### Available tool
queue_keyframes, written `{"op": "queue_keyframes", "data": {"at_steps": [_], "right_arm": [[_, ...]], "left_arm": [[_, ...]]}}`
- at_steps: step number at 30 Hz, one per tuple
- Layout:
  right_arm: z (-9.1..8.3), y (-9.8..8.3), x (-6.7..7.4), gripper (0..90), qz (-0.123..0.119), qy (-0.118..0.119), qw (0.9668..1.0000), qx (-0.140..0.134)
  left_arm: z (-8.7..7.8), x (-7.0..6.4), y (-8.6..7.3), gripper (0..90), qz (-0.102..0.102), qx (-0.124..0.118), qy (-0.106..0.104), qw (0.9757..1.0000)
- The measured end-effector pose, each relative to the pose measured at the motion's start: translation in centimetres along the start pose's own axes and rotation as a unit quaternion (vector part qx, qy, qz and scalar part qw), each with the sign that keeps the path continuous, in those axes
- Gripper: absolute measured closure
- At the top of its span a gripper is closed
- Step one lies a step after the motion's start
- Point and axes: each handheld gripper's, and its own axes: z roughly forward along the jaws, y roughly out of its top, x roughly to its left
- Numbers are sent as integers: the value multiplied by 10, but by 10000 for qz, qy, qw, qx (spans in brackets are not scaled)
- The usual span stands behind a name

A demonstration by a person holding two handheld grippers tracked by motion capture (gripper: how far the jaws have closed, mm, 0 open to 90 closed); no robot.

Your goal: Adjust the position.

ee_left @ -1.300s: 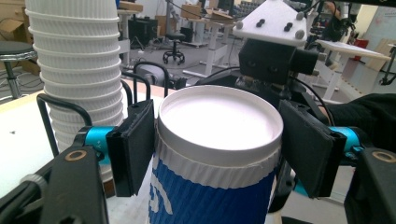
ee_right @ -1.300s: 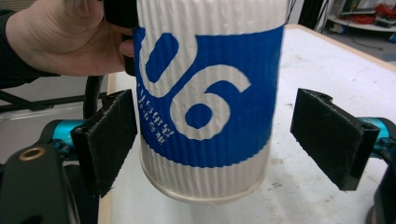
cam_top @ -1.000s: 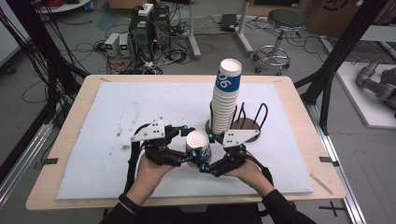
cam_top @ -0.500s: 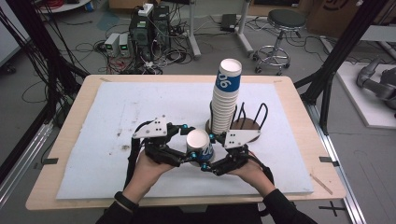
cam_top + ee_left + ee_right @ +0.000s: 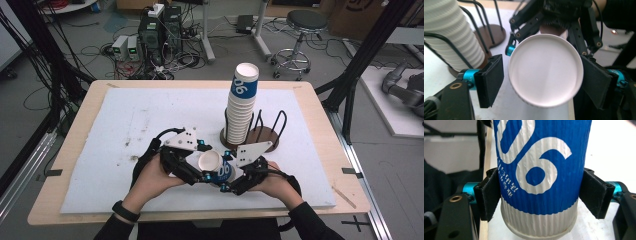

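Observation:
A blue-and-white ribbed paper cup (image 5: 223, 172) is held tilted just above the white mat, its white mouth turned up and to the left. In the right gripper view both pads press on the cup's (image 5: 539, 170) blue sides; my right gripper (image 5: 540, 195) (image 5: 227, 171) has just been closing and is shut on it. My left gripper (image 5: 204, 162) faces it from the left. Its jaws have just opened, and in the left gripper view they (image 5: 542, 82) flank the cup's round white end (image 5: 546, 70), with a gap at the left pad (image 5: 489, 80).
A tall stack of the same cups (image 5: 241, 107) (image 5: 449, 32) stands in a black wire rack (image 5: 267, 131) on a round brown base, just behind the grippers. A white mat (image 5: 145, 117) covers the wooden table (image 5: 320, 115). A stool, cables and computers are on the floor beyond.
The cup stood with its mouth upward; now it leans so its blue side shows on the right. The right jaws have closed onto it. Both hands stayed in place.

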Motion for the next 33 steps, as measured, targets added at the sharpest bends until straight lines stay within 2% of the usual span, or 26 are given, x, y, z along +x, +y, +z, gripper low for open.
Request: {"op": "queue_keyframes", "data": {"at_steps": [1,2,4,6,9,13,14,17,18,20,26,27,33], "right_arm": [[0,0,1,243,-41,-20,10000,65],[0,0,1,242,-54,-6,9999,96],[0,-1,0,229,-61,36,9999,120],[0,-1,-1,210,32,65,9999,85],[-5,-2,-4,178,188,64,9996,-176],[-14,-4,-9,168,347,65,9982,-482],[-16,-6,-10,166,371,3,9978,-545],[-21,-10,-14,166,439,-40,9973,-592],[-23,-10,-14,166,522,12,9969,-588],[-25,-11,-16,167,510,-20,9966,-649],[-26,-13,-18,167,531,17,9967,-611],[-27,-13,-17,167,587,27,9965,-591],[-31,-16,-20,167,583,-35,9965,-605]], "left_arm": [[1,0,-1,275,60,31,-88,9999],[3,-1,-1,292,80,43,-86,9999],[3,0,-2,294,56,47,-103,9999],[3,1,-4,294,60,-26,-105,9999],[1,3,-6,294,61,-121,-26,9999],[-4,7,-11,296,-67,-475,26,9988],[-5,8,-12,296,-104,-529,58,9985],[-5,9,-15,296,-221,-697,144,9972],[-4,9,-16,296,-212,-717,181,9970],[-1,7,-15,296,-217,-669,283,9971],[3,4,-16,296,-209,-669,242,9972],[3,4,-17,296,-212,-666,264,9972],[2,4,-19,296,-304,-728,328,9963]]}}
